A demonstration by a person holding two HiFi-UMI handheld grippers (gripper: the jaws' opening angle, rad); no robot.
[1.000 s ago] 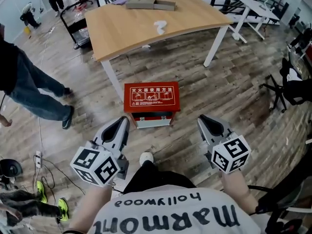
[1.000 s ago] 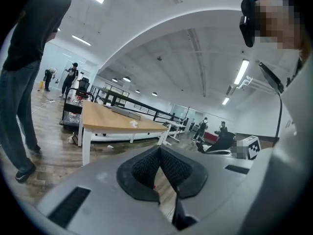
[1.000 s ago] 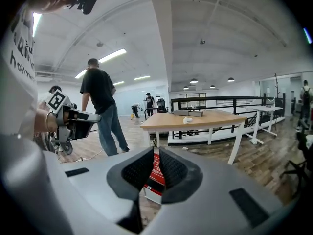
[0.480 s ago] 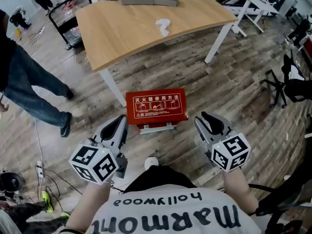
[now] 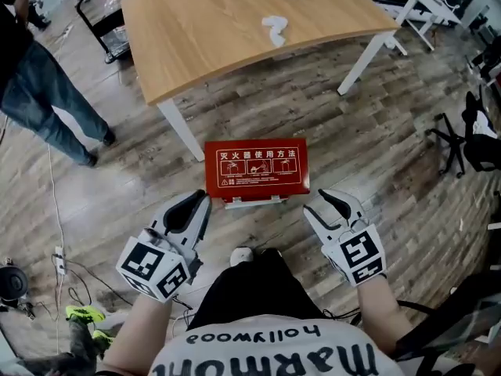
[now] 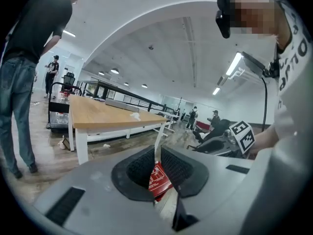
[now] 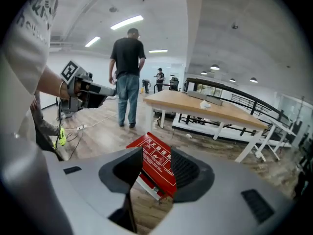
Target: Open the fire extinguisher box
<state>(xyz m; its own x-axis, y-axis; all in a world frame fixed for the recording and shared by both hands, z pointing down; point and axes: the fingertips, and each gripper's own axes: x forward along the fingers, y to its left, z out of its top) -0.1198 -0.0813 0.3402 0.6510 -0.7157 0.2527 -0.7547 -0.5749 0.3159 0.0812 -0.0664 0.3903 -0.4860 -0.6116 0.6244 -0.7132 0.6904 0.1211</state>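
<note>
The red fire extinguisher box (image 5: 257, 171) stands on the wooden floor by the table leg, its lid with white print facing up and a pale latch on its near edge. My left gripper (image 5: 197, 204) hovers just short of the box's near left corner, jaws shut with nothing in them. In the left gripper view a sliver of the box (image 6: 159, 180) shows beyond them. My right gripper (image 5: 330, 204) is off the box's near right corner. Its jaws are opening and hold nothing. The box (image 7: 157, 166) lies farther off, seen between them.
A wooden table (image 5: 235, 30) with white legs (image 5: 178, 131) stands right behind the box. A person in jeans (image 5: 43, 104) stands at the upper left. Cables (image 5: 59, 261) trail on the floor at left, and a black office chair (image 5: 477, 143) is at right. My own shoe (image 5: 240, 254) is just before the box.
The right gripper's jaws have spread apart. Both grippers have come closer to the box's near side. The person in jeans has walked away toward the upper left.
</note>
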